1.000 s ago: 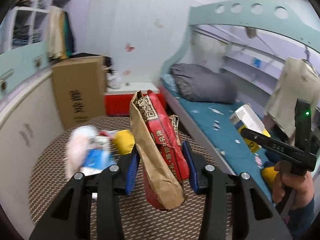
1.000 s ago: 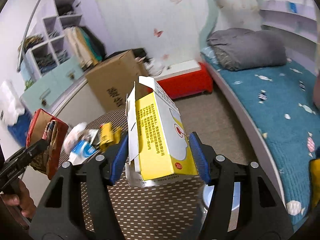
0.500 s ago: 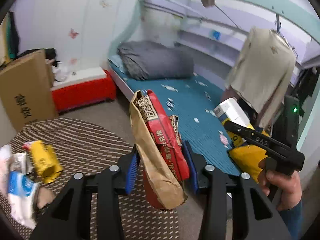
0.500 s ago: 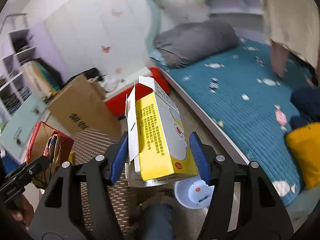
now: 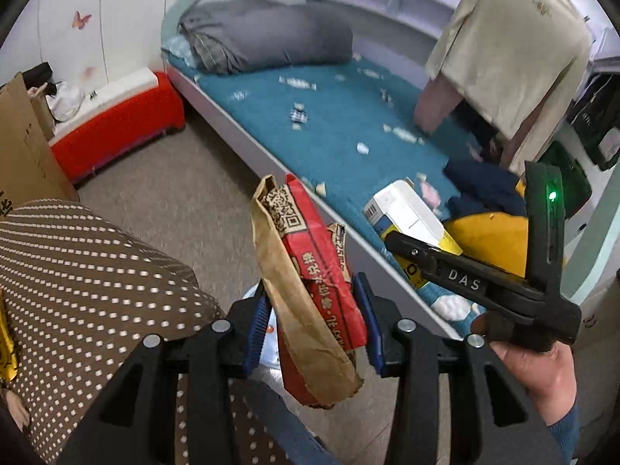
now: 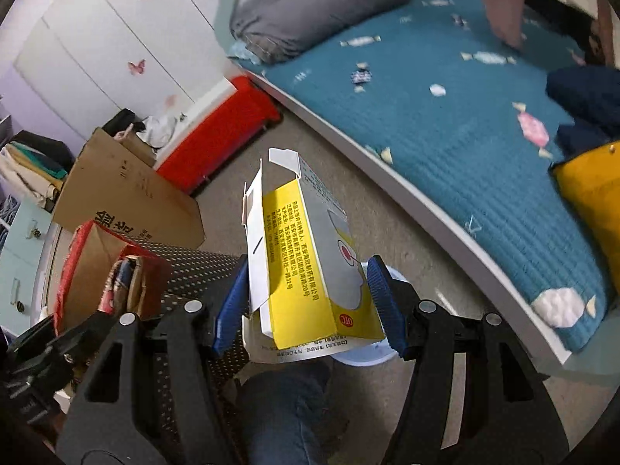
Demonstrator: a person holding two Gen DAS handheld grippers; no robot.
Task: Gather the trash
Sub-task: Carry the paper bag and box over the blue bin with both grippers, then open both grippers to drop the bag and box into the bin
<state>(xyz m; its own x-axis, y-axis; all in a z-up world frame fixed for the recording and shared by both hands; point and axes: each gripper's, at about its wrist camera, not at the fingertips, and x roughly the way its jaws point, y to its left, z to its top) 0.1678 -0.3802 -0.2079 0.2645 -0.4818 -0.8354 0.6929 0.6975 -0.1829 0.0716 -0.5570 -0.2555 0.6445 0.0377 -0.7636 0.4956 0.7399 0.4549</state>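
Note:
In the left wrist view my left gripper (image 5: pixel 310 321) is shut on a crumpled red and brown paper bag (image 5: pixel 306 271), its blue pads pressing both sides. To the right, a hand holds my right gripper (image 5: pixel 391 240), closed around a yellow and white carton (image 5: pixel 407 217). In the right wrist view the right gripper (image 6: pixel 310 302) clamps that carton (image 6: pixel 306 271), whose top flap stands open. The paper bag (image 6: pixel 97 271) shows at lower left. A pale blue round bin (image 6: pixel 368 352) sits on the floor below both grippers, mostly hidden by the carton and the bag.
A brown polka-dot table (image 5: pixel 77 271) lies to the left, a yellow wrapper at its edge. A bed with a teal cover (image 5: pixel 348 128) and grey duvet runs along the right. A red box (image 5: pixel 116 124) and a cardboard box (image 6: pixel 124 193) stand behind. A person's knee (image 6: pixel 283 407) is below.
Both grippers swung right and downward, off the table with the trash pile and over the floor beside the bed. The pale bin came into view beneath them. Both grips are unchanged.

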